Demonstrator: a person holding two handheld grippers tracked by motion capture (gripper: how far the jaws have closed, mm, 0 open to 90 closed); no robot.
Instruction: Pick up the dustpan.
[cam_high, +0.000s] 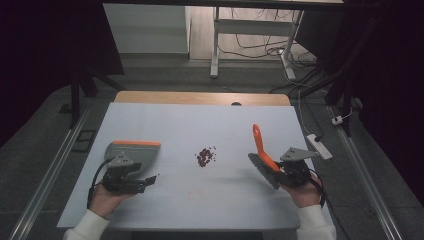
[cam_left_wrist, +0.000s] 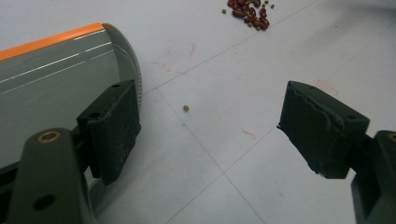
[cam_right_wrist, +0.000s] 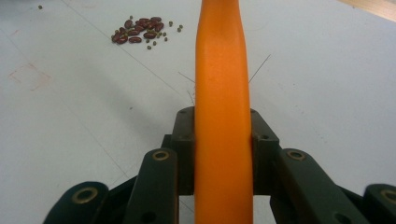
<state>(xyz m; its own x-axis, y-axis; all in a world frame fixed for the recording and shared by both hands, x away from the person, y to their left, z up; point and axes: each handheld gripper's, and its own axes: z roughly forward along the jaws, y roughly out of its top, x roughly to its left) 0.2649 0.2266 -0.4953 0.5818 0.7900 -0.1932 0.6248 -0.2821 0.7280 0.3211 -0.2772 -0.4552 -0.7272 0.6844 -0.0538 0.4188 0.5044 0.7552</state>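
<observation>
While the left gripper (cam_high: 150, 180) stands spread wide and holds nothing, its one jaw sits just beside the grey, orange-edged dustpan (cam_high: 134, 151) lying flat at the tabletop's (cam_high: 165, 120) left. The right gripper (cam_high: 272, 169) pinches the orange handle of a brush (cam_high: 262, 148), whose long axis tilts up and away, grey head low toward the middle. Between them lies a small heap of red beans (cam_high: 205, 156), with bare surface all around.

In the right gripper view the orange handle (cam_right_wrist: 223, 116) runs off top and bottom, brush head hidden. Dustpan (cam_left_wrist: 56, 79) is cropped at the left edge; the beans (cam_high: 205, 156) are too tiny to count from above.
</observation>
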